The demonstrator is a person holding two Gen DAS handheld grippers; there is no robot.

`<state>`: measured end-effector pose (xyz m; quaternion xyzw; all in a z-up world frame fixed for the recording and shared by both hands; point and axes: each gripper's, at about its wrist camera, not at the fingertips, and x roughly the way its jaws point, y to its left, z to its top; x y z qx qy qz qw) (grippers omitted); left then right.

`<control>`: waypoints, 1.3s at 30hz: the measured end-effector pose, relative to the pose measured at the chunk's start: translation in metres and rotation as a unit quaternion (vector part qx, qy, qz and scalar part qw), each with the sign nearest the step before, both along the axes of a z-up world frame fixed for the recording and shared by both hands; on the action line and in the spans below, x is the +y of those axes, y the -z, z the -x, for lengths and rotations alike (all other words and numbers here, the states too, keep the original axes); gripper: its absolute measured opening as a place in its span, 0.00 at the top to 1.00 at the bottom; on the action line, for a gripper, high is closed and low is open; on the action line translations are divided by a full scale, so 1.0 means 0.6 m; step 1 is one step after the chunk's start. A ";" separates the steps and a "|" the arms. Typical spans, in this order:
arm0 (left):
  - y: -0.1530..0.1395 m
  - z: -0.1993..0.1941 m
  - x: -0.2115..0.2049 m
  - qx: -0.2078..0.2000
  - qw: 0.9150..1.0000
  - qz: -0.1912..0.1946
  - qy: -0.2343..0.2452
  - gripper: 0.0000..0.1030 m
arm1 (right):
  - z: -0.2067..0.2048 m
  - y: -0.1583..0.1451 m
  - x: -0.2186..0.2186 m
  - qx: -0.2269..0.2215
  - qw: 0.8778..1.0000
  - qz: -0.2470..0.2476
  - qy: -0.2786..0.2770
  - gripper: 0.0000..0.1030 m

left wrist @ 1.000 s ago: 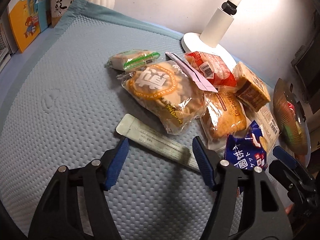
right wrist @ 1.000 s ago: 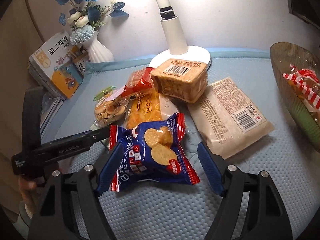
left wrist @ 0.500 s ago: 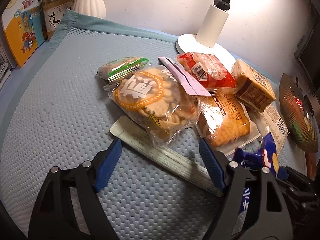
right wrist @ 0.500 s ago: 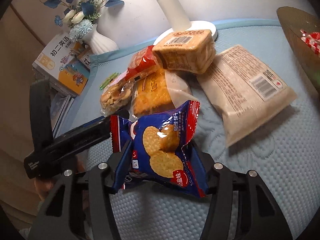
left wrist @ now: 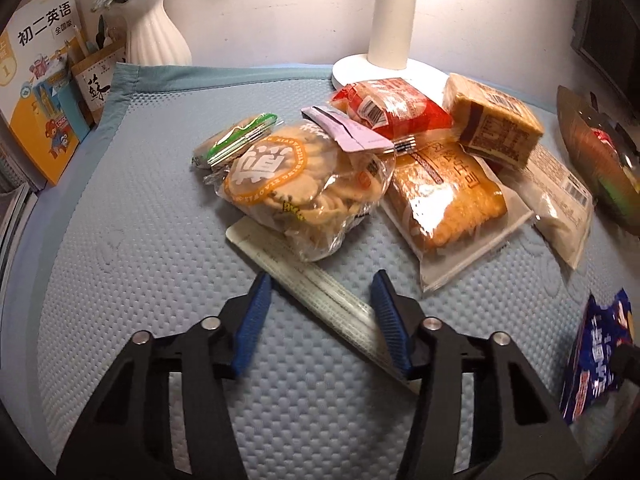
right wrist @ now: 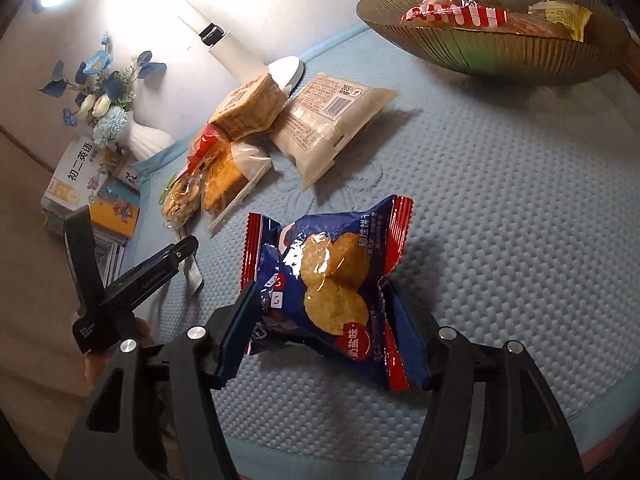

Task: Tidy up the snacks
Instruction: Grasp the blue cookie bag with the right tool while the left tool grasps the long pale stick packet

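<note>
My right gripper is shut on a blue and red cracker packet, held above the blue mat; the same packet shows at the right edge of the left wrist view. My left gripper is open, its blue pads on either side of a long pale flat sachet on the mat. Just beyond lies a pile of snacks: a clear bag of round biscuits, an orange pastry pack, a red packet, a brown cake block and a green-edged packet. A ribbed brown bowl holds several packets.
A white lamp base stands behind the pile. A white vase with blue flowers and books occupy the back left. A pale flat packet lies between pile and bowl. The mat's front edge is near.
My right gripper closed on the blue packet, lifted it and swung right toward the bowl. My left gripper moved forward over the long sachet and narrowed somewhat, still open.
</note>
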<state>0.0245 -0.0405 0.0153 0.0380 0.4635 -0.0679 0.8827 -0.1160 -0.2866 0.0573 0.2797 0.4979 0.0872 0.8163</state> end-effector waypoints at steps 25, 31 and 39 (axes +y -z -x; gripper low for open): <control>0.007 0.047 0.074 -0.015 0.997 0.019 0.072 0.55 | -0.018 -0.016 0.081 -0.073 0.977 0.149 -0.137 0.06; 0.008 0.048 0.086 -0.020 0.998 0.030 0.058 0.70 | -0.026 0.014 0.077 -0.090 0.979 0.116 -0.142 0.06; 0.008 0.050 0.081 -0.026 0.998 0.016 0.053 0.73 | -0.022 0.016 0.082 -0.093 0.978 0.127 -0.138 0.10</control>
